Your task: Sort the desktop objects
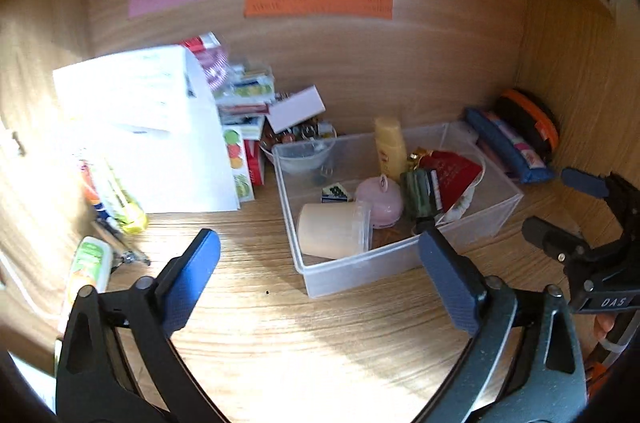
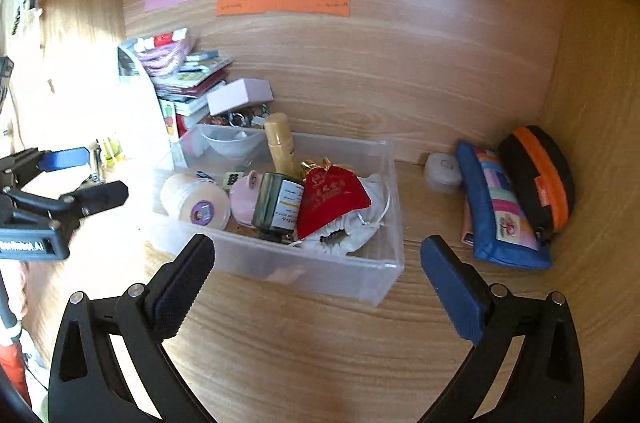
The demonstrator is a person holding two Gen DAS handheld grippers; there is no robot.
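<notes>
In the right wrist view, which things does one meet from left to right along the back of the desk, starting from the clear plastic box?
Clear plastic box → small white round case → blue patchwork zip pouch → black pouch with orange stripe.

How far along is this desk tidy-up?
Partly done, it seems. The clear bin already holds a red pouch, a green bottle and a lidded cup. Both the left gripper and the right gripper are open and empty. The pens and blue pouch still lie outside.
</notes>
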